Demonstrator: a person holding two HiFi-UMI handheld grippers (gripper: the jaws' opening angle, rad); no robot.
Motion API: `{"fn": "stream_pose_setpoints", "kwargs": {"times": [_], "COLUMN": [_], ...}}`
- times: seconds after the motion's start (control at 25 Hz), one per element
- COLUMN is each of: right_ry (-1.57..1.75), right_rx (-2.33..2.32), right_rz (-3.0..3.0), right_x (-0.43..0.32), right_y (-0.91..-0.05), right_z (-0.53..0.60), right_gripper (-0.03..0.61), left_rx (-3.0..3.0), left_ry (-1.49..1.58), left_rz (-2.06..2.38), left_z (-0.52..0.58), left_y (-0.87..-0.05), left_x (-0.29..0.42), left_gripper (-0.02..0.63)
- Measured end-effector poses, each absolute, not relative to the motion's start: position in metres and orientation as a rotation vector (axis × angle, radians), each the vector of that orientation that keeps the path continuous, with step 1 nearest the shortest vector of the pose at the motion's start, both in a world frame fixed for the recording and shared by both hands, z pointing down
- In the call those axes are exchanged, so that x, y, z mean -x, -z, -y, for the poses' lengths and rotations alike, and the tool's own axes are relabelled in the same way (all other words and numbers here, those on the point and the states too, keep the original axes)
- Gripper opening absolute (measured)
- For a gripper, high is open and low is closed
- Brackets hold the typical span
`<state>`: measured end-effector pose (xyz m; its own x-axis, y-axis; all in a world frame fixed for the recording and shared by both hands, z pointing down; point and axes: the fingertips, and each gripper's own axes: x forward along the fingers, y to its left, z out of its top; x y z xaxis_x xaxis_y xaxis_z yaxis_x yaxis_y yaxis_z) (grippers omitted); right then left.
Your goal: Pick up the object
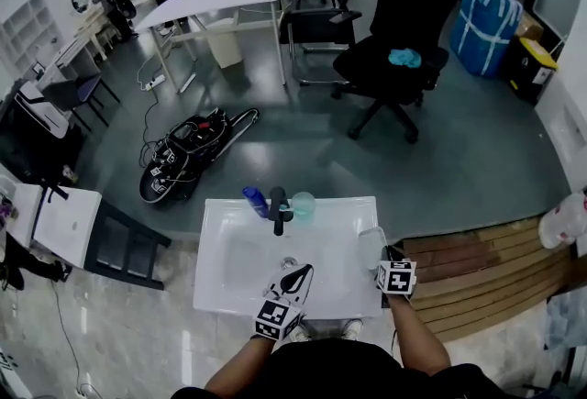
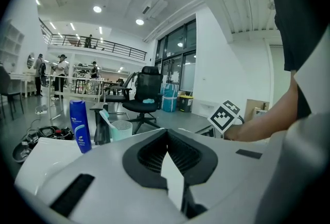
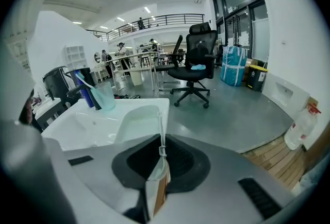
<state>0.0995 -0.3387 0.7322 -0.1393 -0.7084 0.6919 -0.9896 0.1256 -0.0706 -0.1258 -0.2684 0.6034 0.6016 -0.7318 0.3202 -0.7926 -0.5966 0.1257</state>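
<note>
Right gripper view: our right gripper pinches the clear packet edge-on, long axis straight ahead; left gripper closed, empty

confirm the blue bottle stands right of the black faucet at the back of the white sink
No: the blue bottle stands left of the black faucet, at the back of the white sink; the teal cup is on its right. The head view shows it.
</note>
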Motion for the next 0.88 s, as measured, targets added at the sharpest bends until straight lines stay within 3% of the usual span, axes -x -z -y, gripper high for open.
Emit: {"fn": "stream_pose_setpoints", "kwargs": {"times": [0.88], "right_ry": [-0.622], "right_rx": [-1.735], "right_rz": [2.142], "right_x": [-0.07], "right_y": [-0.611], "right_z": [0.342], "right_gripper": [0.035], "left_rx": [-2.549], "left_ry": [-0.265], "left_rz": [1.307], "left_z": [0.288], "left_y": [-0.591], "left_x": [0.133], "left_gripper": [0.014]}}
